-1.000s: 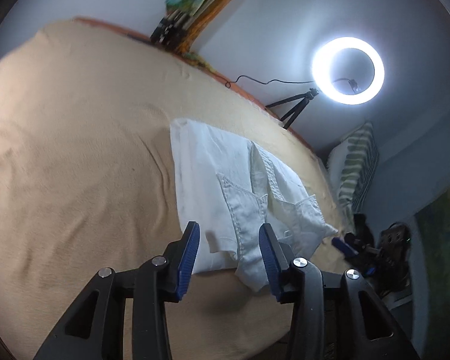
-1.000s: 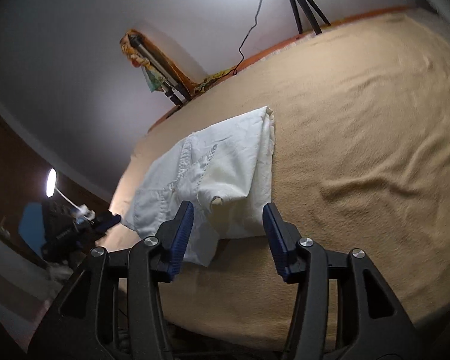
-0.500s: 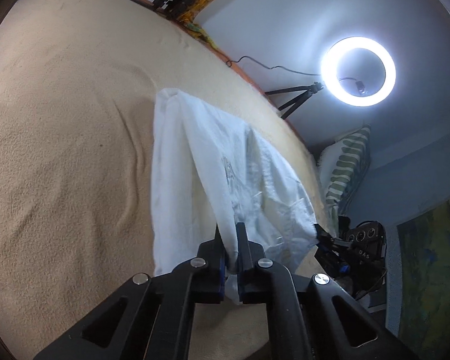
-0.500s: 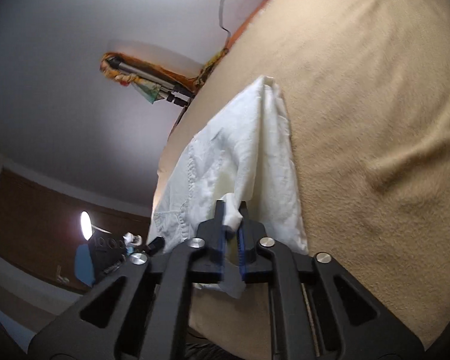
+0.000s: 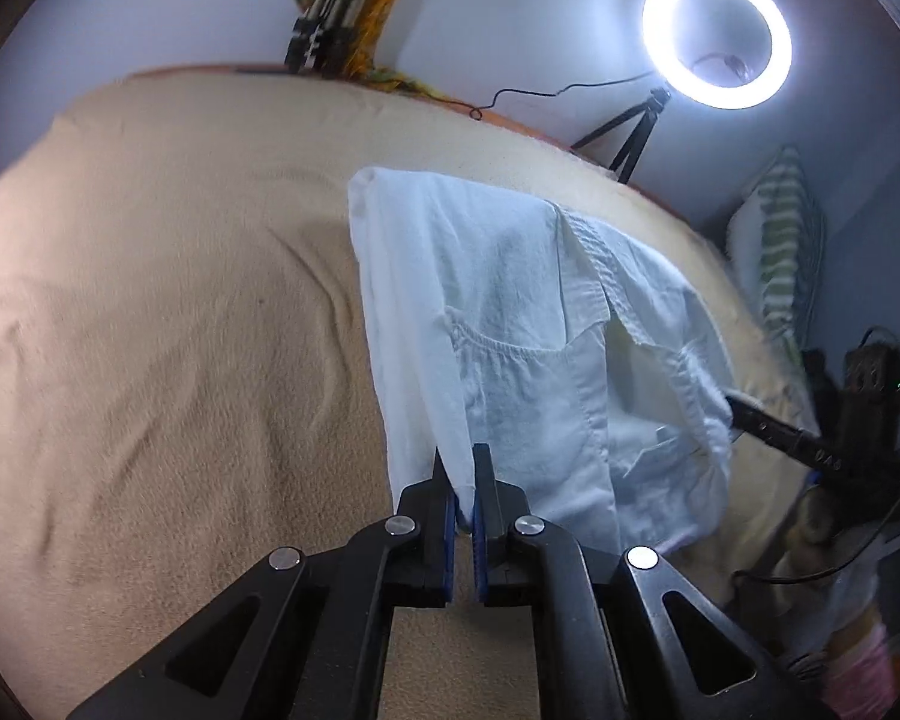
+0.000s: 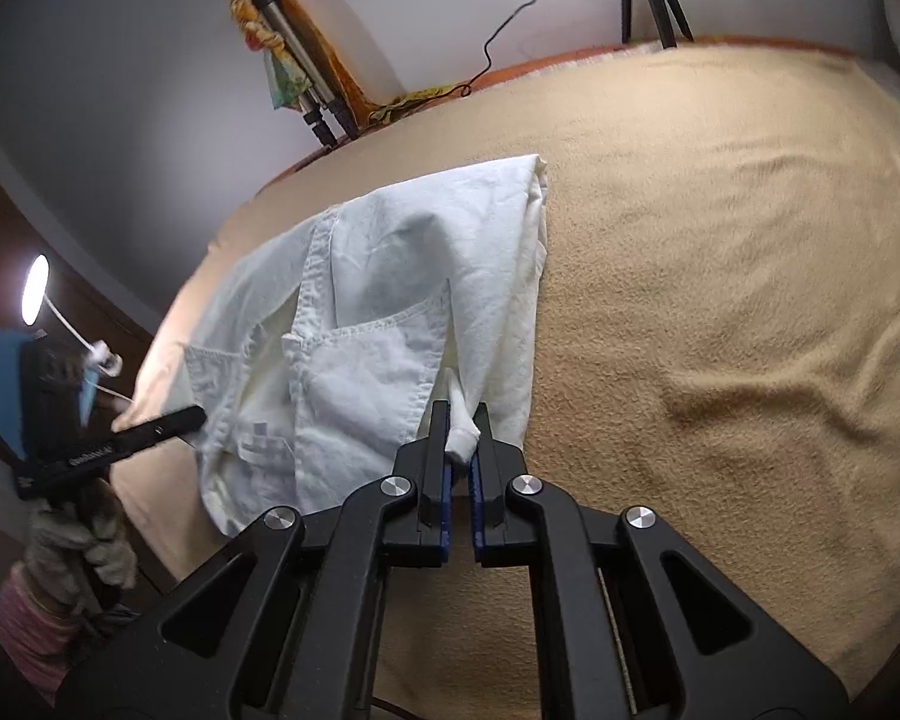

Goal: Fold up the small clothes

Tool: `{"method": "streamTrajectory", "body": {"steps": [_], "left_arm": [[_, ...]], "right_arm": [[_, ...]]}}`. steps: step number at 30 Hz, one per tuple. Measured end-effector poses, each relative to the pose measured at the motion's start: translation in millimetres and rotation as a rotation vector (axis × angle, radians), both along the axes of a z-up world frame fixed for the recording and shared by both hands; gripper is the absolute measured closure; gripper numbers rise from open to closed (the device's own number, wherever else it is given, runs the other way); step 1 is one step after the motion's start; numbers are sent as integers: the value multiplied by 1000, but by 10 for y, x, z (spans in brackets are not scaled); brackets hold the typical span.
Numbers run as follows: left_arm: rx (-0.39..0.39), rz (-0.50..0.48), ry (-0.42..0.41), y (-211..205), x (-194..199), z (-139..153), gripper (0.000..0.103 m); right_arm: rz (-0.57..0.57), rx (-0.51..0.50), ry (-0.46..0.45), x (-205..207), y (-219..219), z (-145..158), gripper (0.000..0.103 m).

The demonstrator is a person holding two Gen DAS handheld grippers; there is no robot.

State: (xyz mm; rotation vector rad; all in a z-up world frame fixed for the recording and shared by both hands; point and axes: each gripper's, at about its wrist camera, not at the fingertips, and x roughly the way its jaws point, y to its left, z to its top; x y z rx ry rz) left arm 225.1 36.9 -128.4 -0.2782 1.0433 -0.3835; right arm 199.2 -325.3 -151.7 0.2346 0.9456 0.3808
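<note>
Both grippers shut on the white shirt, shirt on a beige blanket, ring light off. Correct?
Not quite: the ring light is on, glowing bright white in the left wrist view. The rest holds: left gripper and right gripper are each shut on the white shirt, which lies on the beige blanket.

Left gripper (image 5: 462,474) jaws, open a second ago, now clamped on near edge of white shirt (image 5: 528,330), right gripper (image 6: 461,438) likewise gone from open to pinching a bunched corner, shirt's near edge lifted off tan blanket (image 5: 150,330), formerly flat.
</note>
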Motion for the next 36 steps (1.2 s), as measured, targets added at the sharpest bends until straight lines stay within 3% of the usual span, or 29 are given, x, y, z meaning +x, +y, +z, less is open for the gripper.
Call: {"method": "streamTrajectory", "body": {"steps": [7, 14, 19, 23, 28, 36], "left_arm": [[104, -25, -63, -123, -55, 2, 102], [173, -38, -104, -158, -118, 9, 96], [205, -54, -124, -156, -188, 24, 95], [236, -77, -140, -164, -256, 18, 89], [188, -50, -112, -64, -265, 100, 75], [163, 2, -218, 29, -49, 497, 75]], "right_arm": [[20, -129, -31, -21, 110, -39, 98], [35, -170, -29, -49, 101, -42, 97], [29, -148, -33, -149, -73, 44, 85], [-3, -91, -95, -216, -226, 212, 84], [-54, -14, -145, -166, -289, 308, 84], [-15, -20, -180, -41, -7, 393, 84]]}}
